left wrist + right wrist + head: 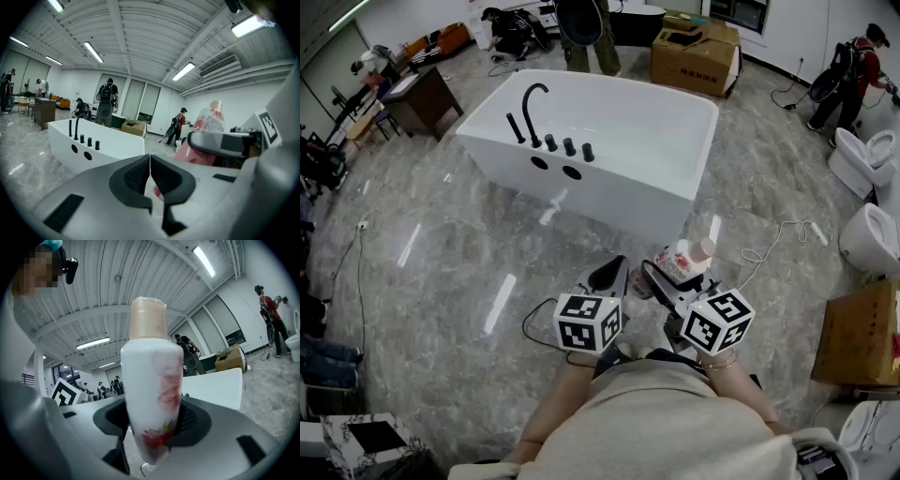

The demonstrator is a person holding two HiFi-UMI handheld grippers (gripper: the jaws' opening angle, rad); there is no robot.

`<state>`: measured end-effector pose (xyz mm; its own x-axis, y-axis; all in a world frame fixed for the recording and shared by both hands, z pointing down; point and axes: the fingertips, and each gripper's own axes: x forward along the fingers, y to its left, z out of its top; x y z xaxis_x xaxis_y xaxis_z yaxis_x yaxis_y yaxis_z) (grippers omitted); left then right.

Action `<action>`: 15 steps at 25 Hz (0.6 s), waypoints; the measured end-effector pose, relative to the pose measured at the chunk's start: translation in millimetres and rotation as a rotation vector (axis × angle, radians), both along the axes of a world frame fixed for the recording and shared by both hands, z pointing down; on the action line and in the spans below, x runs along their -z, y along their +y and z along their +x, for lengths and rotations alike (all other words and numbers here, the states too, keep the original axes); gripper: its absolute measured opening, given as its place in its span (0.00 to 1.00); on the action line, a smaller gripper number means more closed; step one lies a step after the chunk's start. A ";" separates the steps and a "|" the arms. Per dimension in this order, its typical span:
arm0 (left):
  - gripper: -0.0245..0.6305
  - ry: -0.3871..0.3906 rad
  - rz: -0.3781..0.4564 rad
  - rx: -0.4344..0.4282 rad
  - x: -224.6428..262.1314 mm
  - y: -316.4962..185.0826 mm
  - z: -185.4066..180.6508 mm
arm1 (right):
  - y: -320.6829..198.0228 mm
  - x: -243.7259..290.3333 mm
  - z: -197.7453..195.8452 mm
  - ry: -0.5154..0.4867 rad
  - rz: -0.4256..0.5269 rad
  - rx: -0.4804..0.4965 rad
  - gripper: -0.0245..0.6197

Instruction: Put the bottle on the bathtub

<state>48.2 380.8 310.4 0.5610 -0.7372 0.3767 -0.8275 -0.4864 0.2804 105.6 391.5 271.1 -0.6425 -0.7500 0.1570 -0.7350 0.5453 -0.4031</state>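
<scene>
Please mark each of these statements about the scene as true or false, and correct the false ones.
1. The right hand-held gripper is closed on the bottle. True.
2. The bottle already stands on the bathtub. False: it is in the right hand-held gripper, over the floor in front of the bathtub.
3. The left hand-held gripper holds a second bottle. False: its jaws are together with nothing between them.
4. A black faucet stands on the bathtub. True.
5. The bottle has a black cap. False: the cap is a pale peach colour.
</scene>
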 end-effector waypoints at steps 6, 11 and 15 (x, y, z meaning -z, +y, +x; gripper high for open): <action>0.05 -0.010 0.004 0.036 0.7 -18.5 -22.9 | -17.2 -0.3 -13.7 0.012 0.021 0.001 0.40; 0.05 -0.013 0.002 0.027 -0.2 -20.1 -17.8 | -16.2 -3.2 -8.8 0.016 0.016 -0.007 0.40; 0.05 0.007 0.002 0.023 -0.7 -17.0 -13.8 | -9.5 -5.7 -9.7 0.021 0.016 0.021 0.40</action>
<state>34.4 363.8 311.1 0.5465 -0.7507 0.3712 -0.8365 -0.4682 0.2846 95.9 382.0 276.7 -0.6545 -0.7391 0.1590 -0.7317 0.5664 -0.3792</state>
